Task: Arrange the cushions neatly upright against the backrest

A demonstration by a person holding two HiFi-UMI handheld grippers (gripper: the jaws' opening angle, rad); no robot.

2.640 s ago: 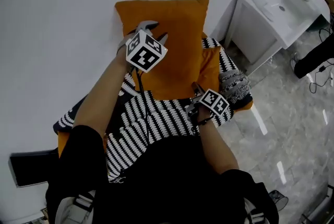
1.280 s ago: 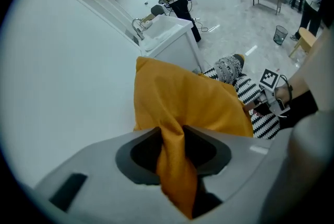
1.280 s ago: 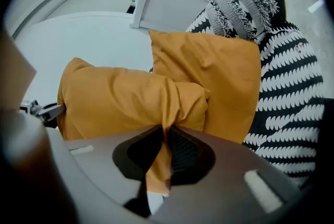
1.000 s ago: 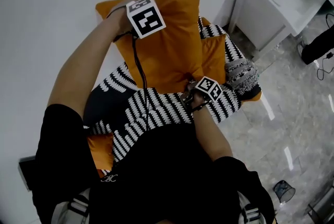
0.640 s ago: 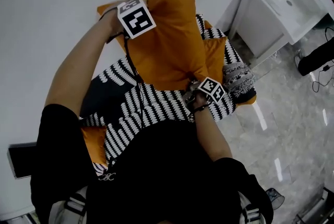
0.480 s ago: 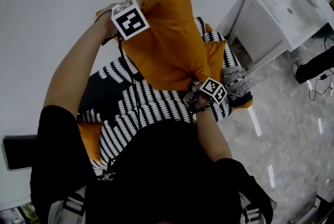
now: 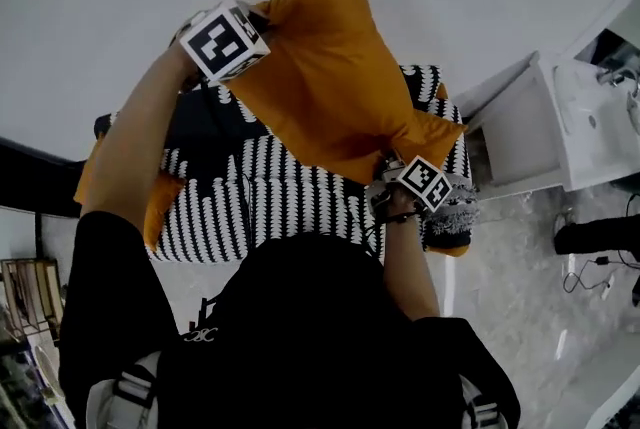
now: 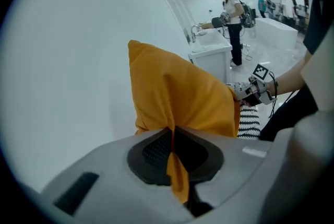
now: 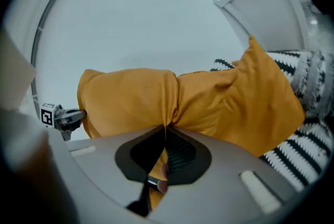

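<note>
A large orange cushion (image 7: 320,77) hangs in the air, stretched slantwise over the sofa and in front of the white wall. My left gripper (image 7: 262,25) is shut on its upper left corner, and orange fabric is pinched between the pads (image 8: 171,134). Its lower right corner is held by my right gripper (image 7: 385,167), which is also shut with fabric bunched in the jaws (image 9: 166,131). Below lies a black-and-white striped cushion (image 7: 260,197) on the seat. A grey knitted cushion (image 7: 450,217) sits at the sofa's right end.
A white cabinet with a sink (image 7: 540,127) stands just right of the sofa. Orange upholstery (image 7: 155,207) shows at the sofa's left end, with a dark panel (image 7: 40,177) beyond it. In the left gripper view, people (image 8: 229,9) stand far off by a sink.
The orange cushion has risen off the seat and backrest and tilted. My left gripper carried its corner up and to the left, while the right gripper rose with the opposite corner.
</note>
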